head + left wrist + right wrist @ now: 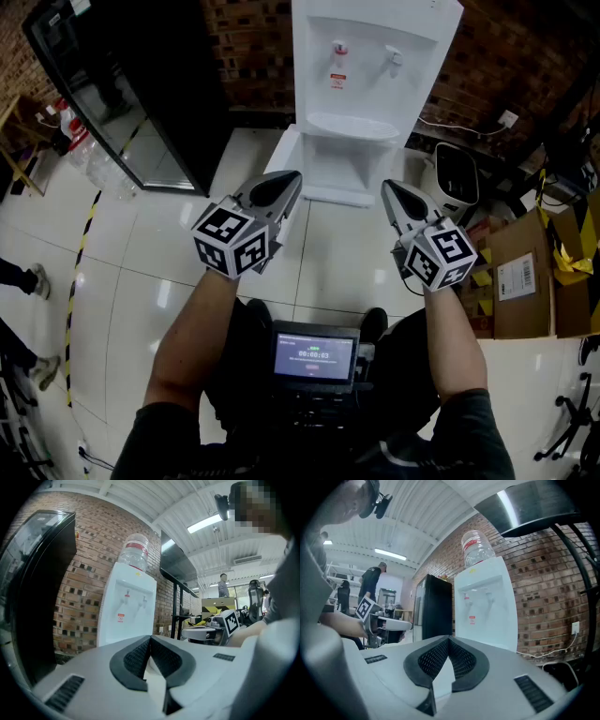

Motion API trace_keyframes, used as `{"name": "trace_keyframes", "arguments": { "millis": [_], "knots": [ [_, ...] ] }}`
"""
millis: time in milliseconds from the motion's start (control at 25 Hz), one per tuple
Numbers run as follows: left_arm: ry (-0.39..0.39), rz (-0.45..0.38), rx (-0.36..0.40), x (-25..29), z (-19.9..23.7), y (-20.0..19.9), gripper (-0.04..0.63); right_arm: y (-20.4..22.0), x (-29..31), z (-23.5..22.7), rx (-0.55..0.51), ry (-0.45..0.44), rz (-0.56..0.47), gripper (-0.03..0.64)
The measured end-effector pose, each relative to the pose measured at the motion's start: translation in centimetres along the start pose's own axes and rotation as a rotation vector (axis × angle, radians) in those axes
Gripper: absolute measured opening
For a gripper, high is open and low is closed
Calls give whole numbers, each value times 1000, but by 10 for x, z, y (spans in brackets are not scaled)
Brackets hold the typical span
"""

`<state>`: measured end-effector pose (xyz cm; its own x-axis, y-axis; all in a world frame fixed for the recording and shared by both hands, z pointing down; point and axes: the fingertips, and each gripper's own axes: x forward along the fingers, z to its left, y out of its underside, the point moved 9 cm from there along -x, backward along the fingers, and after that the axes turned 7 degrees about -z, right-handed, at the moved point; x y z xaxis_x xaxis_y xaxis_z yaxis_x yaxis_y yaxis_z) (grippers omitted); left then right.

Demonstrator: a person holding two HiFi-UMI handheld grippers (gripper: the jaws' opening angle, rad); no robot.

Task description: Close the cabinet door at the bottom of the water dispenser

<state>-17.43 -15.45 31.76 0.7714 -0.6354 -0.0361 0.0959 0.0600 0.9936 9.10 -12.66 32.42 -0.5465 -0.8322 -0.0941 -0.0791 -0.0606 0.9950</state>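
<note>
Boxy white plastic water dispenser (370,84) at 12 o'clock; cabinet door (281,155) apparently ajar. Left gripper (291,180) and right gripper (390,189) closed, empty, above glossy tile floor (169,253).

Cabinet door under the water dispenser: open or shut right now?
Open: in the head view the cabinet door stands swung out at the left of the water dispenser.

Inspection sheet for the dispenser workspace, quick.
Surface: glossy white tiled floor.
Job's things: water dispenser; its bottom cabinet door looks swung open to the left.
Clutter: cardboard boxes, plastic bottles.
Grippers: left gripper and right gripper both shut, empty, short of the dispenser.
Cables: white cord to a wall plug.
Surroundings: brick wall, black cabinet, bystander's shoe.
</note>
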Motion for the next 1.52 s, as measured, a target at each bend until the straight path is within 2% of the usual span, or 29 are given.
{"name": "trace_keyframes", "arguments": {
  "millis": [520,720,920,1160,1240,1400,1520],
  "knots": [
    [0,13,4,1,-1,1,31,1,-1,1,0,3,5,23],
    [-39,10,-55,-9,11,3,31,-4,3,5,30,5,-26,23],
    [-126,24,-88,-28,30,9,31,-6,11,14,27,-25,-29,23],
    [-218,95,-106,-55,62,23,31,8,34,39,34,-104,23,25],
    [-250,107,-136,-61,72,33,31,18,45,54,7,-157,63,62],
    [-299,222,-145,-68,94,59,42,28,63,83,-7,-227,86,71],
    [-291,283,-159,-73,107,82,62,29,72,100,30,-254,85,134]
  ]
}}
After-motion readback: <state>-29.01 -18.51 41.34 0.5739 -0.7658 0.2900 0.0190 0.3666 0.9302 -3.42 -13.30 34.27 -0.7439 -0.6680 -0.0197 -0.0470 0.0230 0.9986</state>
